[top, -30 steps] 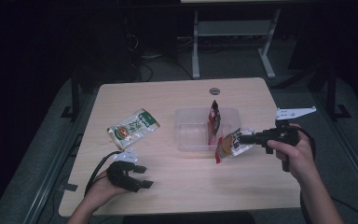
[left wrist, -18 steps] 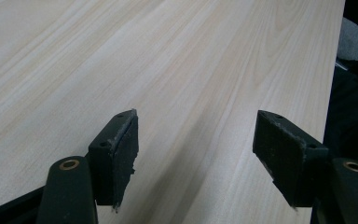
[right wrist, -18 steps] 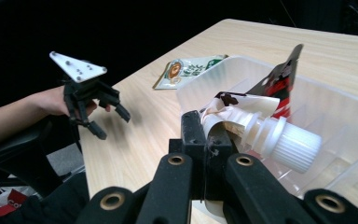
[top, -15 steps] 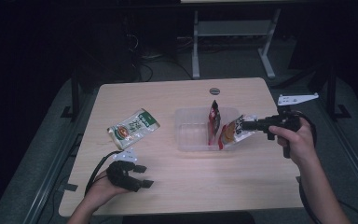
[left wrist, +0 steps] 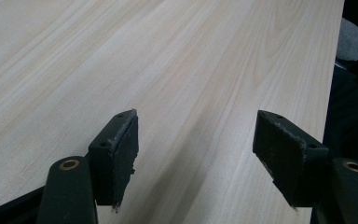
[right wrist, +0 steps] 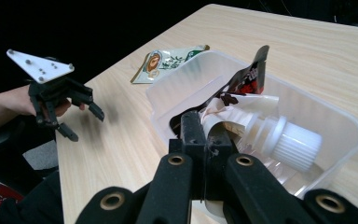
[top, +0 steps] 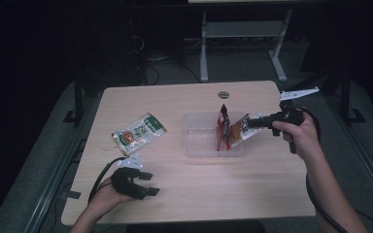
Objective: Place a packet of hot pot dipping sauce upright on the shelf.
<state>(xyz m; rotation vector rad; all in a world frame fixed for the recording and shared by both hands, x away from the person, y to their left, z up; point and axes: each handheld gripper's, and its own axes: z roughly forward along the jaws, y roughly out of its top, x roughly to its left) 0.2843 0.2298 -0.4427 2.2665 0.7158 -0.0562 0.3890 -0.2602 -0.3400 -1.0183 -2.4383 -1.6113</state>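
Observation:
My right gripper [top: 253,122] is shut on a white and red spout pouch [top: 240,127] and holds it at the right end of a clear plastic bin [top: 199,141]. In the right gripper view the jaws [right wrist: 204,135] pinch the pouch [right wrist: 242,119] beside its white screw cap [right wrist: 293,144], above the bin [right wrist: 186,70]. A dark red pouch [top: 222,122] stands upright inside the bin. On the table left of the bin lies a green packet [top: 139,131]. My left gripper [top: 148,183] rests open near the front left edge, with only bare wood between its pads [left wrist: 121,149].
The wooden table [top: 184,194] has a round cable hole [top: 223,94] at the back. A white stand [top: 238,34] is on the floor behind the table. The left gripper [right wrist: 81,119] with its grey plate is seen across the table in the right gripper view.
My right gripper has carried the spout pouch away from the person, from beside the bin's front right corner up over its right end. The left gripper has stayed put.

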